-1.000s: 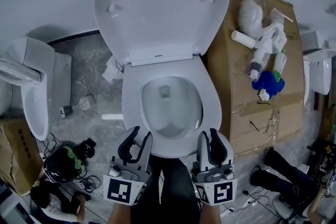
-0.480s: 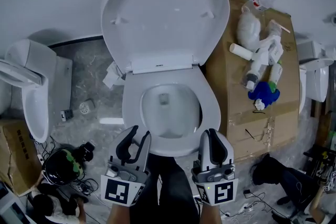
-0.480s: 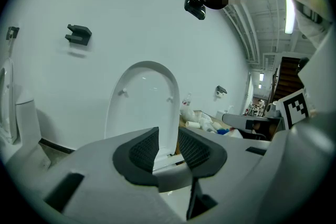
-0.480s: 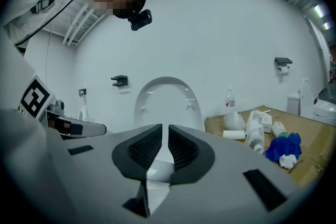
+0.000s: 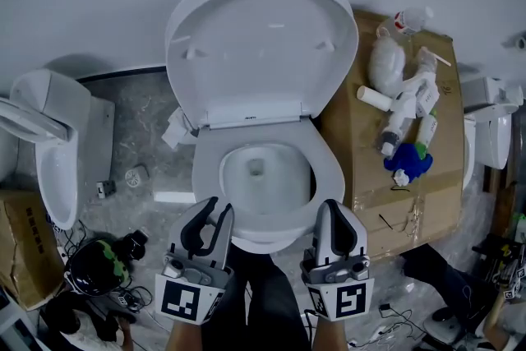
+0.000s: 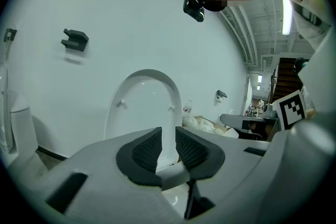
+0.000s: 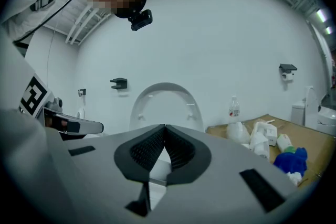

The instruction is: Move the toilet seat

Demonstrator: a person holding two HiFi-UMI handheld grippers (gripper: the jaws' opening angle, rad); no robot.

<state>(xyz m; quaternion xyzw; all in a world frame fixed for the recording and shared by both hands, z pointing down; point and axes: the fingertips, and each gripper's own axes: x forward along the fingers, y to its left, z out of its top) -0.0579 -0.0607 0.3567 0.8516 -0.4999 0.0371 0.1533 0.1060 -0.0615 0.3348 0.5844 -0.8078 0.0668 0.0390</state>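
White glossy plastic, the seat (image 5: 263, 45) is being propped upright behind the bowl (image 5: 326, 164). It is judged stiff, light and slippery, best taken at its top edge. In front of the bowl, the left gripper (image 5: 215, 214) is being closed on nothing, and the right gripper (image 5: 331, 214) is being held together, empty.

I hold my left hand-held gripper (image 5: 219, 208) and my right hand-held gripper (image 5: 332, 205) low in front of me, side by side, both pointing forward. The left jaws are closing, with a narrow empty gap between them. The right jaws meet at the tips, holding nothing.
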